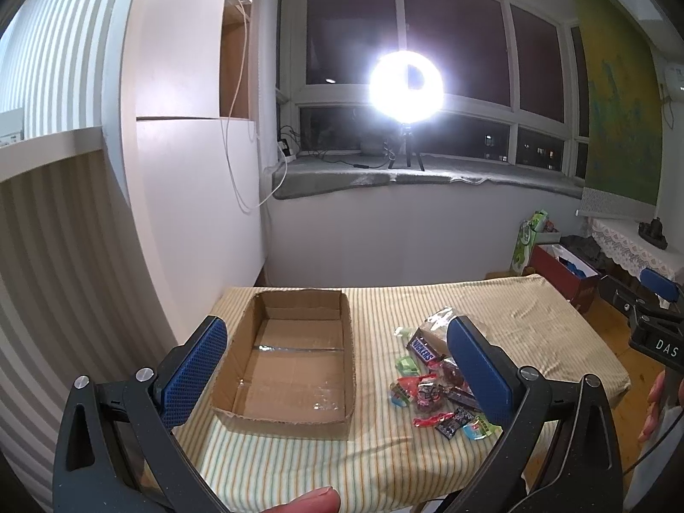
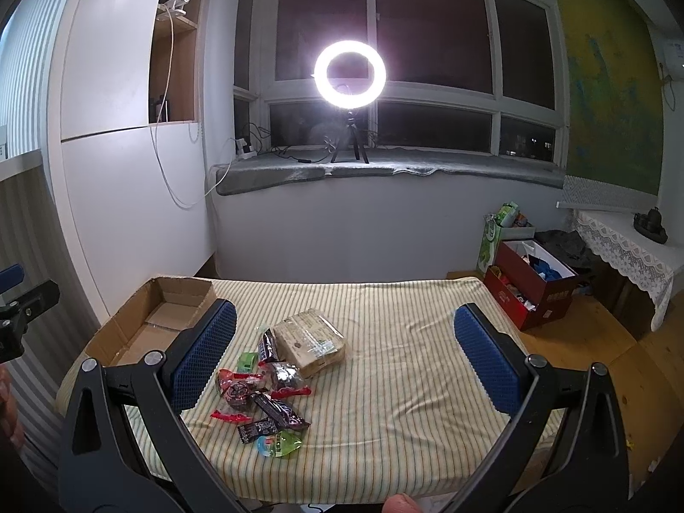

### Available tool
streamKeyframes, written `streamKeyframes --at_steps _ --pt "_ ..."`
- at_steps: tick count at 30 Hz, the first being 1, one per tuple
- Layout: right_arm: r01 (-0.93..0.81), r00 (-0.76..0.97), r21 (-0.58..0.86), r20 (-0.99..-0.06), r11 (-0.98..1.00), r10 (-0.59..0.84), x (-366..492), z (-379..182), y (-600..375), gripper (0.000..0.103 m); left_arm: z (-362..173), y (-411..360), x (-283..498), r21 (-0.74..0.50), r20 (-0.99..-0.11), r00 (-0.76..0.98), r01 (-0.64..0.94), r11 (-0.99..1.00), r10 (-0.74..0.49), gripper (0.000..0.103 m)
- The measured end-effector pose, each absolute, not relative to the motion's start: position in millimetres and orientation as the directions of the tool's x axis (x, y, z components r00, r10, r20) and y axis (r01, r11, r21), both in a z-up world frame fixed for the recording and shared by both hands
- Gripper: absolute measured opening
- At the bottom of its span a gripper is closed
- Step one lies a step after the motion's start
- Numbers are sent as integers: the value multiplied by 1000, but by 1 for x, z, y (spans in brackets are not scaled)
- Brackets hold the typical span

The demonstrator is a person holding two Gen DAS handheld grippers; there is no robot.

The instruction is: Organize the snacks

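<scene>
Snacks [image 2: 273, 389] lie below the spread right tool [image 2: 344, 367], untouched

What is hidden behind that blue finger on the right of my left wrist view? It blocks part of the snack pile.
Observer: In the right wrist view, a large tan packet lies at the far end of the pile, beside the Snickers bar.
Operator: I only see a corner of the other gripper. Is it holding anything?
Observer: No. The right gripper is wide open and empty, above the striped cloth to the right of the pile.
</scene>
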State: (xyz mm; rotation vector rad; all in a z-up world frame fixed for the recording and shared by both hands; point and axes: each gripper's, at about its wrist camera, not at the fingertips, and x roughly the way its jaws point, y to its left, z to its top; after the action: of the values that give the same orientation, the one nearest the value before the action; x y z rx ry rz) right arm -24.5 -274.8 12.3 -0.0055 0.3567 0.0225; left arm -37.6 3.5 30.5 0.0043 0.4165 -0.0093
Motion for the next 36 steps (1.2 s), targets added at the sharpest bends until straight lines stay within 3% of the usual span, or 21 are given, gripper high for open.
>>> streamKeyframes --at_steps 26,30,36 --pt "-21 936 1 -352 1000 21 -26 12 -275 103 31 3 -40 3 -402 916 13 1000 -11 102" --pt "-30 915 1 -401 1000 28 -20 -5 -276 103 26 2 -37 -2 -422 906 24 1000 -23 102" --pt "-88 842 -6 -534 996 71 -1 -60 -275 103 -25 -15 -18 -47 -550 826 119 992 -125 102"
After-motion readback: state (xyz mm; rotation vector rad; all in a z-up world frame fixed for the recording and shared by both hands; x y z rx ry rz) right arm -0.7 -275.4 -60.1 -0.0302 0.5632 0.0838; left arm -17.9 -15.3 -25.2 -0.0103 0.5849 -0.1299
